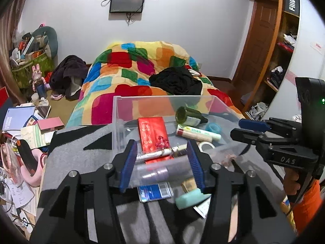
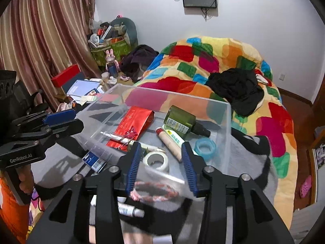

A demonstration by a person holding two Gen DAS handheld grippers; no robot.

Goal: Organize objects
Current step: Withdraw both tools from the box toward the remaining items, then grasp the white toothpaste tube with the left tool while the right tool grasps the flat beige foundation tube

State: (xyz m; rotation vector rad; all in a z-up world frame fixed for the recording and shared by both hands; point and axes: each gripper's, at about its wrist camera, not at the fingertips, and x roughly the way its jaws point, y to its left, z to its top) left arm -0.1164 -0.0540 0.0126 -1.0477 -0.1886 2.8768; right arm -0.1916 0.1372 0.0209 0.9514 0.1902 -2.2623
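We see a clear plastic bin (image 1: pixel 121 118) resting on a grey and black blanket (image 1: pixel 81 150) at the near end of the bed, with a patchwork quilt (image 1: pixel 142 65) piled behind it and a black garment (image 1: pixel 176 81) lying on the quilt. Our left gripper (image 1: pixel 161 162) is clamped on a clear, greyish tube (image 1: pixel 160 172) held crosswise between its blue pads, just at the near edge of the bin. Our right gripper (image 2: pixel 161 166) is closed on a clear plastic bag (image 2: pixel 162 183) with a red-and-white braided cord (image 2: pixel 154 195) inside it; the bag is blurred, and it hangs at the near wall of the bin. Inside the bin lie a red packet (image 2: pixel 132 126) to the left, a green glass bottle (image 2: pixel 182 123) on its side farther back, a beige tube with a green label (image 2: pixel 170 140) just near of the bottle, a white roll of tape (image 2: pixel 156 160) at the near side and a blue roll of tape (image 2: pixel 205 148) to the right. A white pen-like tube (image 2: pixel 121 137) lies across the near end of the red packet. Outside the bin, on the blanket, we find a blue card (image 1: pixel 155 193), a mint-green sponge-like block (image 1: pixel 189 200) and a white tube (image 2: pixel 130 210) close under the grippers.
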